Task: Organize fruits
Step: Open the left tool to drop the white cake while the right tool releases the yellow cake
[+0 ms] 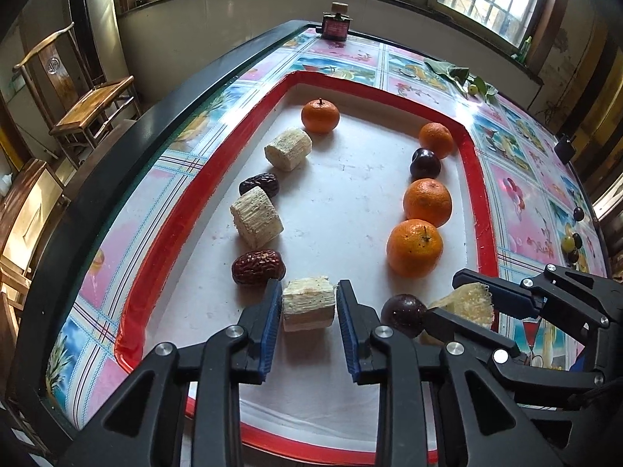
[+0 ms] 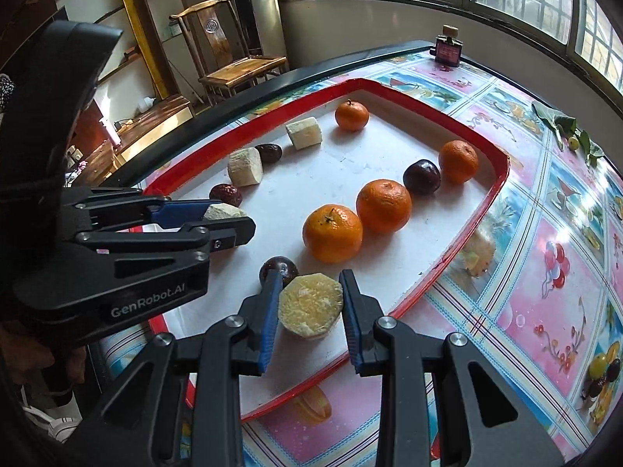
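A red-rimmed white tray [image 1: 477, 179] holds two rows of fruit. Left row: an orange [image 1: 320, 116], pale sugarcane chunks [image 1: 289, 148] [image 1: 256, 217] and red dates [image 1: 259, 185] [image 1: 258, 267]. Right row: oranges [image 1: 436, 140] [image 1: 427, 202] [image 1: 414, 247] and dark plums [image 1: 425, 163] [image 1: 403, 314]. My left gripper [image 1: 309, 303] is shut on a sugarcane chunk [image 1: 308, 303] at the left row's near end. My right gripper [image 2: 310, 301] is shut on another sugarcane chunk [image 2: 310, 305] beside the near plum [image 2: 278, 268].
The tray [image 2: 502, 179] sits on a glass table with a fruit-print cloth [image 1: 521, 210]. A small dark bottle [image 1: 335, 23] stands at the far edge. Green leaves [image 1: 463, 76] lie at far right. A wooden chair [image 1: 93, 105] stands left of the table.
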A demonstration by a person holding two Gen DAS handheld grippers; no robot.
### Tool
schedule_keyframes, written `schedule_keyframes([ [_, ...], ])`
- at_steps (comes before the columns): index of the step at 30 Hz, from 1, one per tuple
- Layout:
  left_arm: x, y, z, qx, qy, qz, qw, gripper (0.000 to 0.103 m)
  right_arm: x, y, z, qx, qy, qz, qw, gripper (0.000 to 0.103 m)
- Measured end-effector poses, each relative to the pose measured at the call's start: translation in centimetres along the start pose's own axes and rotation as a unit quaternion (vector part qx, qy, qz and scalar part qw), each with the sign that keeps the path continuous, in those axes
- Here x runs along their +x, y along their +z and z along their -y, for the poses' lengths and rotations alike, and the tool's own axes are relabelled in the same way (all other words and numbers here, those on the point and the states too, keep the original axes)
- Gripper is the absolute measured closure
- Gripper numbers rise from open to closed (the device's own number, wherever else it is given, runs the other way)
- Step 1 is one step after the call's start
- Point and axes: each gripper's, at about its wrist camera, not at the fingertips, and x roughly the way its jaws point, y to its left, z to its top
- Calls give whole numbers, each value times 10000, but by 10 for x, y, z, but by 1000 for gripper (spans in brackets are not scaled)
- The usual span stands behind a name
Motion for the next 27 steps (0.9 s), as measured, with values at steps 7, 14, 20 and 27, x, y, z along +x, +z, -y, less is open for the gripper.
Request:
schedule_keyframes([
  [7, 4, 0, 0, -54, 47, -79, 9999, 56, 0, 3, 0, -21, -85, 51, 9999, 71],
  [14, -2, 0, -2, -177, 79, -78, 9998, 45, -3, 3, 1, 37, -135, 32, 9999, 67],
  [20, -17, -2, -4, -324, 27, 3, 9995, 42, -14, 3, 3, 219, -52, 98, 9997, 62],
  [27, -34, -1, -6, -481, -143, 182, 9986, 41, -27, 3, 6, 546, 129, 168, 9983, 56],
])
